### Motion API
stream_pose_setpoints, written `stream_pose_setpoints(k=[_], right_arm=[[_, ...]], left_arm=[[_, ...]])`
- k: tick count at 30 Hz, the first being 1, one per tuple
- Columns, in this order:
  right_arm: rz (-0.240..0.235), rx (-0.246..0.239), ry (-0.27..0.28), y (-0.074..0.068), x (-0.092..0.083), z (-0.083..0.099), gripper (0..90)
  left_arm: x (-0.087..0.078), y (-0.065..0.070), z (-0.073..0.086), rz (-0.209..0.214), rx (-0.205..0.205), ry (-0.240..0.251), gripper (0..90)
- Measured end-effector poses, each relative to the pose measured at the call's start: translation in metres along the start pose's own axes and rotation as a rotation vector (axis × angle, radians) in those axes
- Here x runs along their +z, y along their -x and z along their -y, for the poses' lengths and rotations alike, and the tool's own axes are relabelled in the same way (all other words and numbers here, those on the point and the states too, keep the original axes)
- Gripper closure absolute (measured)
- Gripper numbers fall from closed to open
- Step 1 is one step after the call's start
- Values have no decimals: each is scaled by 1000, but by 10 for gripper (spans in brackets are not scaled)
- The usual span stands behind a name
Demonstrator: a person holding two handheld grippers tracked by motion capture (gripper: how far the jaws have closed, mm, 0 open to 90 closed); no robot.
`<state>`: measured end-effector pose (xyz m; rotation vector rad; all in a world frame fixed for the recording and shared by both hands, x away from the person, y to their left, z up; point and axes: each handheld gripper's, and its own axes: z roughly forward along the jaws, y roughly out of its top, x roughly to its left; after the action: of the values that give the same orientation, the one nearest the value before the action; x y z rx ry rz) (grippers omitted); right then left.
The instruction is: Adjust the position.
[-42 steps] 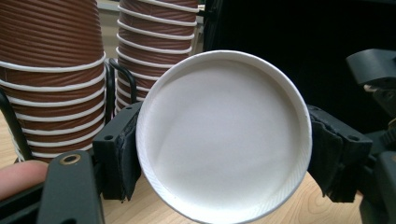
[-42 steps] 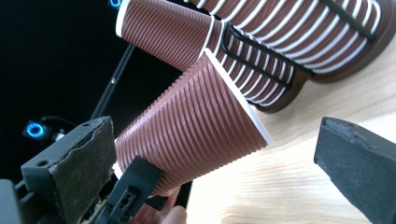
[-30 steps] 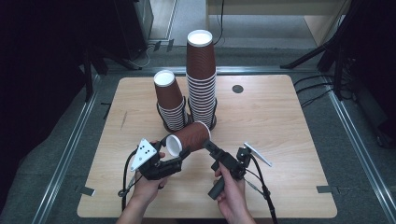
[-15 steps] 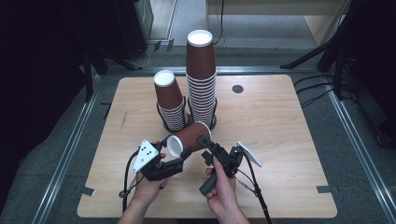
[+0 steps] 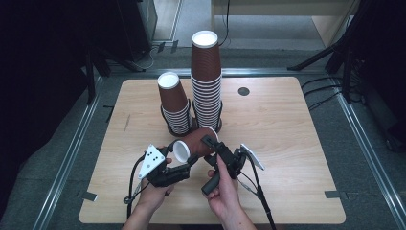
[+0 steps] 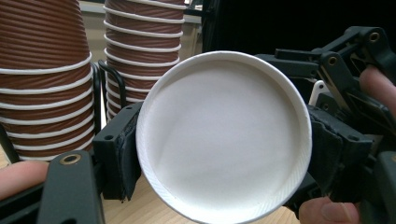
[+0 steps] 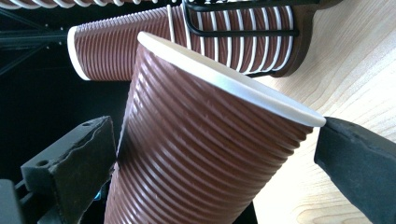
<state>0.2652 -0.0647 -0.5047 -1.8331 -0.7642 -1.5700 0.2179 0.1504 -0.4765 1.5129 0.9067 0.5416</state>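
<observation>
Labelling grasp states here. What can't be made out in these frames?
- Right tongs, right gripper view: whether the pads press the loose cup; a gap shows at the right pad.
- High view: the loose cup's wide end, behind the right tongs.
- Left gripper view: the cup's ribbed wall, behind its own white base.
- Both stacks' cup counts: ribs too fine.

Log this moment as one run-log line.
left gripper: shut on loose cup | right gripper: open around cup | two stacks: in holder

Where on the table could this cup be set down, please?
Bare wood lies right of the tall stack, around the dark round spot, and left of the short stack. It is crowded at the near middle, around the held cup.
</observation>
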Motion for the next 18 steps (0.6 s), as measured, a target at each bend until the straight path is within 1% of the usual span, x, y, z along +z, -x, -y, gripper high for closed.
stream_pose_setpoints(k=[5,9,11,13,15,18], right_arm=[[2,20,-5,-1,2,-2,0],[-5,23,-9,-1,4,-3,0],[-13,18,-22,-2,6,-2,0],[-10,18,-26,-3,7,-2,0],[-9,34,-23,-3,9,-2,0],[-5,41,-22,-3,10,-3,0]], left_arm=[[0,0,0,-1,0,0,230],[0,0,1,10,-1,0,230],[1,2,1,15,4,-2,230],[1,3,2,19,5,-3,230],[1,4,2,22,10,-6,230],[1,4,2,25,8,-4,230]])
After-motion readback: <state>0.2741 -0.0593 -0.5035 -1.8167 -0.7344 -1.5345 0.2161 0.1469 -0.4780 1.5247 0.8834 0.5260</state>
